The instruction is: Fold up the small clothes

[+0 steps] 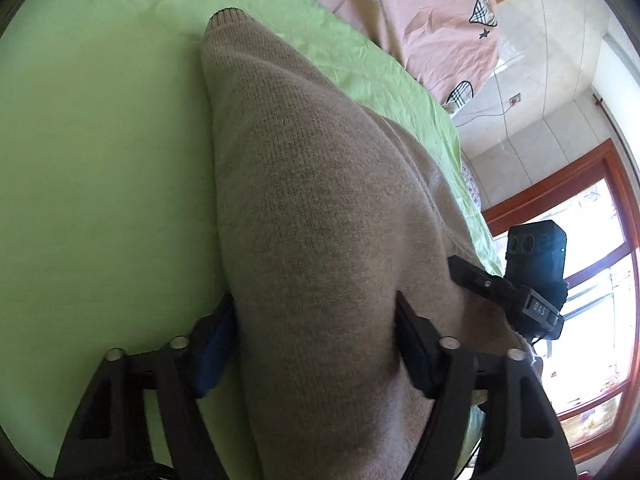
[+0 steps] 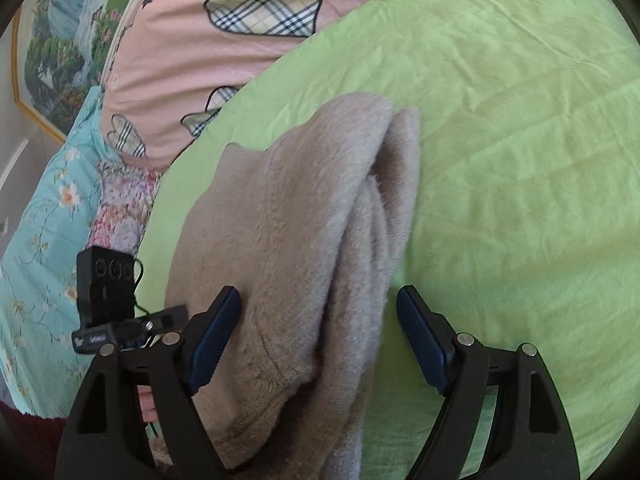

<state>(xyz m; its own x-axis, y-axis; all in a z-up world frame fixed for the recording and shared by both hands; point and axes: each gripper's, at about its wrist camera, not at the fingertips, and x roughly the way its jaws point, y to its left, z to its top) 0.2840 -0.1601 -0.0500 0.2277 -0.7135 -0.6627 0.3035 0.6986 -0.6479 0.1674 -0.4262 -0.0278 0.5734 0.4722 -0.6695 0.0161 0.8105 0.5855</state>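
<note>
Currently I note beige knit sweater (image 1: 320,220) partly folded on green sheet (image 1: 100,160); left gripper (image 1: 316,344) and right gripper (image 2: 320,332) spread, straddling fabric, not pinching; final fold pending.

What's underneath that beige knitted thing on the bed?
The beige knit garment lies on a light green sheet, which shows all around it. What sits directly under the garment's middle is covered by its own folded layers, so nothing else can be made out there.

Sweater (image 1: 320,208) hides left gripper's (image 1: 316,344) pad contact, possibly touching.
</note>
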